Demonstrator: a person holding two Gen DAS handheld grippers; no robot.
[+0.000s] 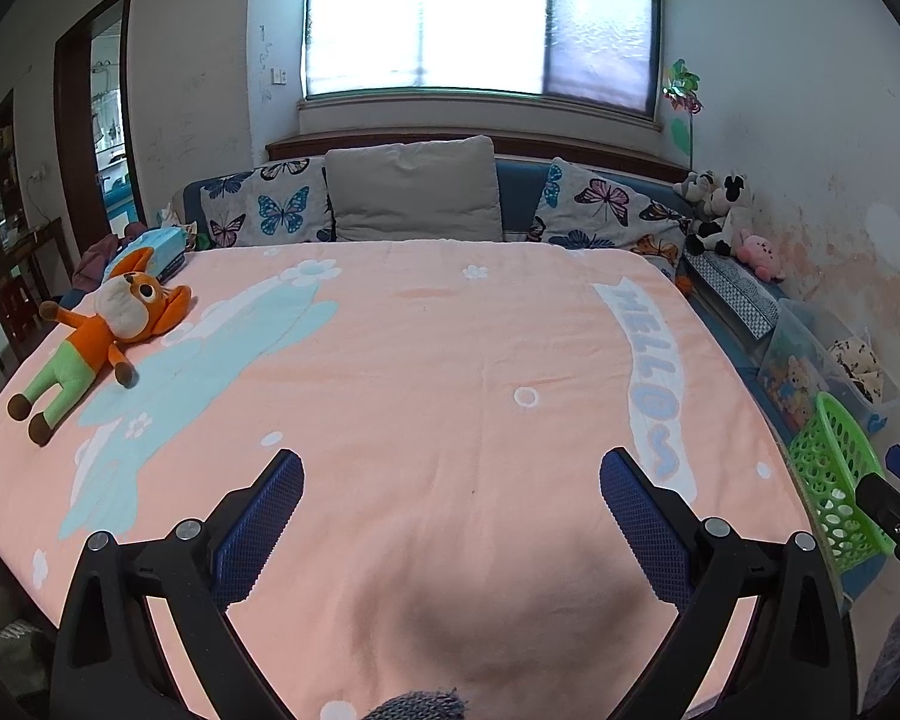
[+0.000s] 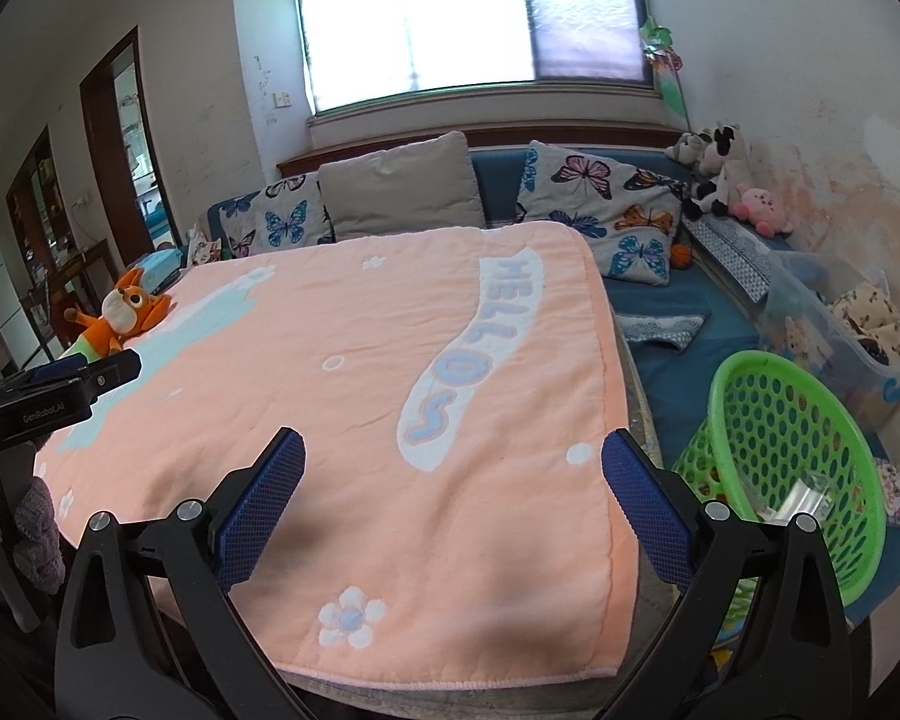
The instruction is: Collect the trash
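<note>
Both grippers hang over the foot of a bed spread with a peach blanket (image 1: 426,360) — the left gripper (image 1: 450,480) with its jaws spread wide and holding nothing, the right gripper (image 2: 453,468) likewise parted and bare. A green perforated basket (image 2: 804,450) stands just beside the bed's right edge, with a clear crumpled wrapper (image 2: 804,495) lying inside it. An orange plush fox (image 1: 99,333) lies on the blanket's left side — well apart from both grippers.

Black angled arms, blue mesh-textured fingers (image 1: 270,516), silver round screws (image 2: 189,509), "GenRobot.AI" printed on left gripper (image 2: 60,396)
</note>
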